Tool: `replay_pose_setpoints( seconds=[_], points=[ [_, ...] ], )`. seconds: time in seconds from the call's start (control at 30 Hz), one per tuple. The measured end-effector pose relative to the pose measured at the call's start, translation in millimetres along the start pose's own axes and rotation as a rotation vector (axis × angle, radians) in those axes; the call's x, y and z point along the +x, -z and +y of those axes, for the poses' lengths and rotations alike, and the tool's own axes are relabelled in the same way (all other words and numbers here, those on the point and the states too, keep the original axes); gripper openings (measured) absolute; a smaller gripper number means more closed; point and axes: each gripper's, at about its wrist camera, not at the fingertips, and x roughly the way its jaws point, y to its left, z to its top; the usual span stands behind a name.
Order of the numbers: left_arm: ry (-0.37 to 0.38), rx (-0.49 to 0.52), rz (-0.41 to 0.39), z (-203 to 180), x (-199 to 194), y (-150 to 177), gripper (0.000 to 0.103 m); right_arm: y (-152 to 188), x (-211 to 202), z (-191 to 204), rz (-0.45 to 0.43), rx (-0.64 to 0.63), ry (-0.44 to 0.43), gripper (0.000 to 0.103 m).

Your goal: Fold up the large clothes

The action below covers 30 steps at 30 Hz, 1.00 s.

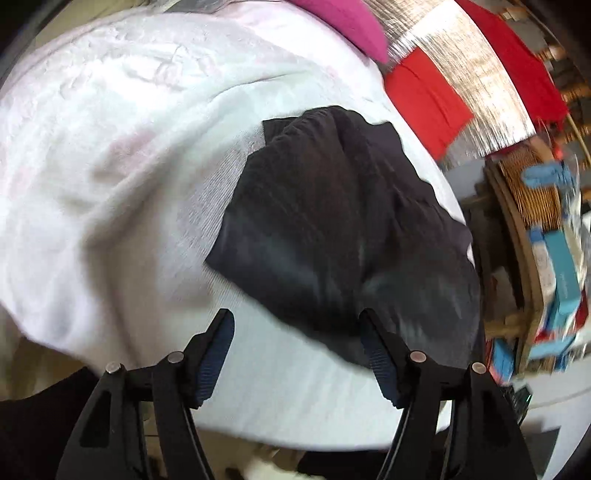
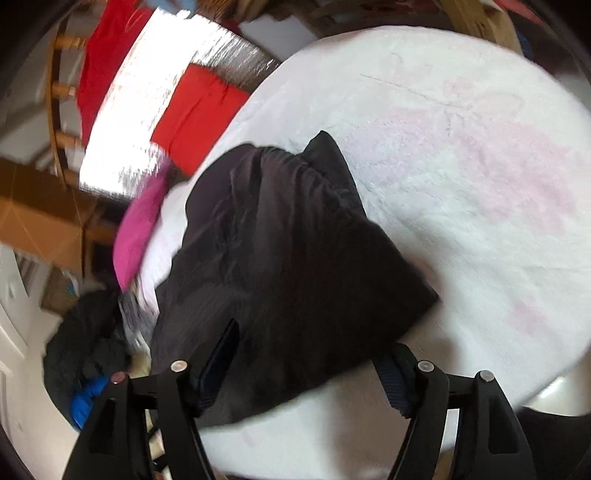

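A black folded garment (image 1: 332, 229) lies bunched on a white fluffy blanket (image 1: 110, 147). In the left wrist view it sits just ahead of my left gripper (image 1: 295, 317), whose jaws stand wide apart; the right fingertip (image 1: 369, 332) overlaps the cloth's near edge without pinching it. In the right wrist view the same garment (image 2: 288, 258) spreads over the blanket (image 2: 461, 166) and its near part lies between the fingers of my right gripper (image 2: 316, 338). Those jaws are wide too, and the pads do not press on the cloth.
A pink cloth (image 1: 343, 22) (image 2: 136, 236) lies at the blanket's far edge. Red fabric (image 1: 421, 96) hangs over silver foil sheeting (image 1: 472, 74) beyond. Shelves with blue boxes (image 1: 554, 266) stand beside the bed. A dark clothes pile (image 2: 85, 362) lies on the floor.
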Motion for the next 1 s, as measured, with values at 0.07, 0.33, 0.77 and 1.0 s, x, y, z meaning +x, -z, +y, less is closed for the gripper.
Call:
replay_pose_setpoints(
  seconds=[0.07,0.33,0.77,1.0],
  points=[
    [-0.014,0.064,0.002,-9,-23,7,0.07,5,-17,9,0.057,-0.111,0.057,0.074],
    [-0.078,0.23,-0.19,-71,-74,-38,0.078,-22,-77,52,-0.019,-0.329,0.001,0.074],
    [-0.164,0.168,-0.131,-119,75,-172,0.078,-143,89,139,-0.089,-0.425,0.164,0.074],
    [-0.227,0.205,-0.067,-124,129,-199,0.078,-183,165,134,-0.011,-0.391,0.21,0.074]
  ],
)
